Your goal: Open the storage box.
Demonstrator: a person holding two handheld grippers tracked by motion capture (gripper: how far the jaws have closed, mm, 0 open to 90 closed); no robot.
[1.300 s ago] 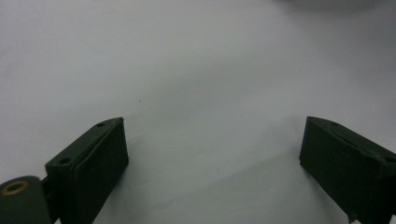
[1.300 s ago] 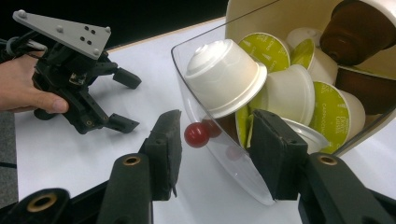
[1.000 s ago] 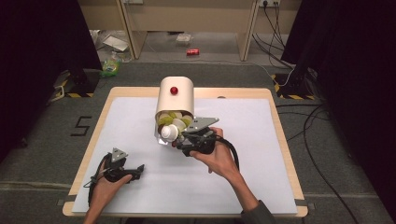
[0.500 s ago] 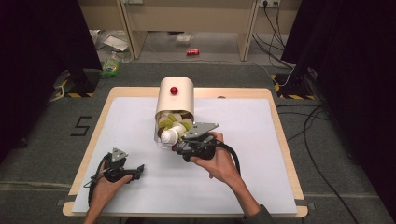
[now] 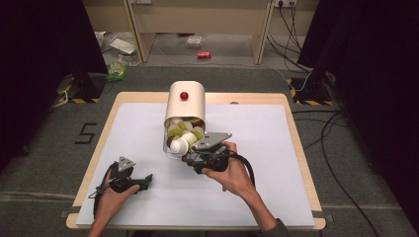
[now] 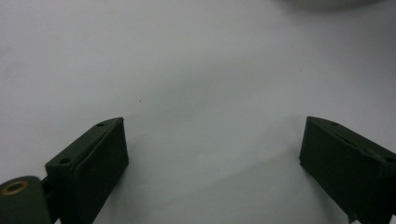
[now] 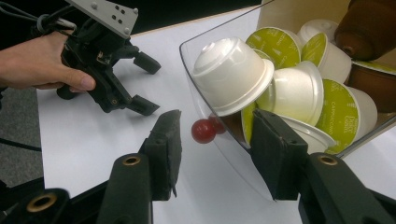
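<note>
A cream capsule dispenser [image 5: 184, 103] with a red knob on top lies on the white table. Its clear drawer [image 7: 233, 163] sticks out toward me, heaped with capsules: a white one [image 7: 232, 74] on top, green-lidded ones [image 7: 275, 44] behind, brown ones [image 7: 369, 28] at the back. My right gripper [image 7: 217, 135] is open at the drawer's front; one jaw stands each side of the clear wall and its small red knob [image 7: 203, 130]. In the high view the right gripper [image 5: 190, 159] sits just below the white capsule [image 5: 180, 145]. My left gripper [image 6: 212, 149] rests open on the table at the near left, nothing between its jaws.
The white mat [image 5: 296, 148] covers the wooden table, with bare room right of the dispenser and along the near edge. The left gripper [image 7: 144, 84], held by a hand, lies beyond the right gripper's jaws. Cables and a red can [image 5: 203, 55] lie on the floor behind.
The right gripper has eased slightly left and toward the near edge at the drawer's front. The left gripper has stayed put.
</note>
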